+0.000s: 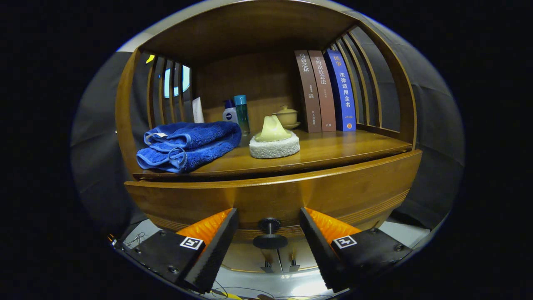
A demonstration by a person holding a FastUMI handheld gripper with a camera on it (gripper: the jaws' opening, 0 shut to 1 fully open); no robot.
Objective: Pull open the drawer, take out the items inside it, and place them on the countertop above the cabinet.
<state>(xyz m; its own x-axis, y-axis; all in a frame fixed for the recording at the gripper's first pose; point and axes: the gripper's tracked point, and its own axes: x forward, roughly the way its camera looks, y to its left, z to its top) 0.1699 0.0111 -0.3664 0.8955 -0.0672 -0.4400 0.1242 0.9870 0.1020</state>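
With the gripper [268, 233] spread around the small dark round knob [270, 233] of the wooden drawer [275, 196] at 12 o'clock, an off-centre closing could likely slip off.

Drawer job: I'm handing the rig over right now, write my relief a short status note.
Gripper: open, holding nothing, its fingers on either side of the drawer knob without touching it.
Drawer: looks shut, front flush under the countertop; its contents cannot be seen.
On the countertop: a folded blue towel, a round white sponge with a pale yellow piece on top, two bottles, a lidded cup and three books.
Done: gripper lined up on the knob.
Left: close on the knob, pull the drawer open, lift the items out and set them on the countertop, probably in the free stretch right of the sponge.
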